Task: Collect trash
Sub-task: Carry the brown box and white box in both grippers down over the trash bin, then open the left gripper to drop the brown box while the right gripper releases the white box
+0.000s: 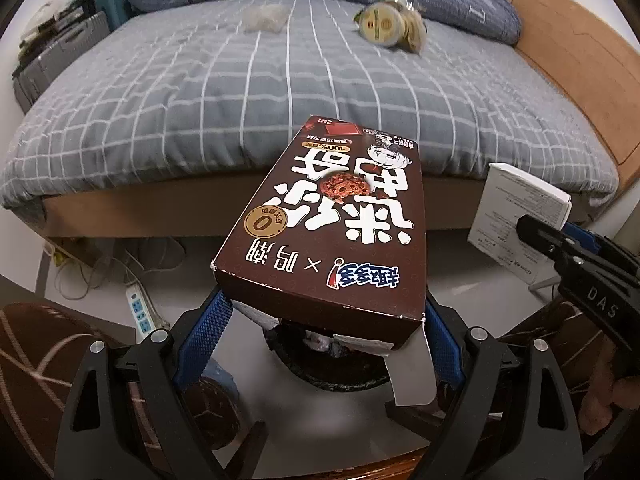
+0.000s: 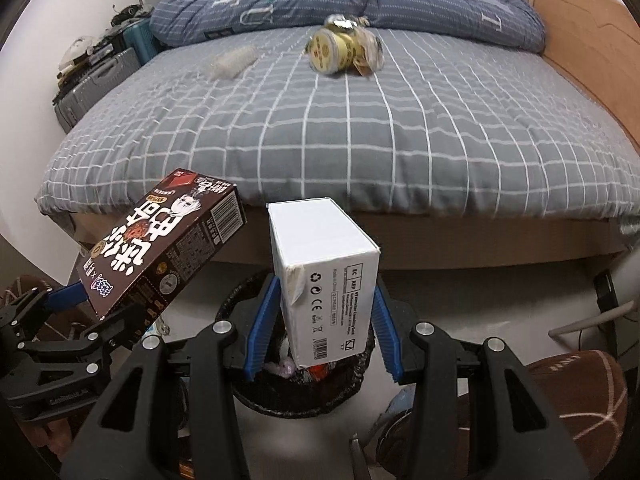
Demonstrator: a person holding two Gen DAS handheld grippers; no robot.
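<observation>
My left gripper (image 1: 326,312) is shut on a brown snack box (image 1: 332,224) and holds it over a black trash bin (image 1: 340,380) on the floor. The box also shows in the right wrist view (image 2: 160,244). My right gripper (image 2: 320,320) is shut on a white carton (image 2: 324,276) held above the same bin (image 2: 280,400), which holds some trash. The white carton also shows in the left wrist view (image 1: 516,220). On the bed lie a yellow wrapped pack of cups (image 2: 344,52) and a clear plastic wrapper (image 2: 234,60).
A grey checked bed (image 2: 360,128) fills the view ahead, with a blue duvet (image 2: 360,0) at its far end. A power strip (image 1: 140,312) and cables lie on the floor at left. Suitcases (image 2: 100,80) stand left of the bed. Brown cushions (image 2: 560,400) sit near the bin.
</observation>
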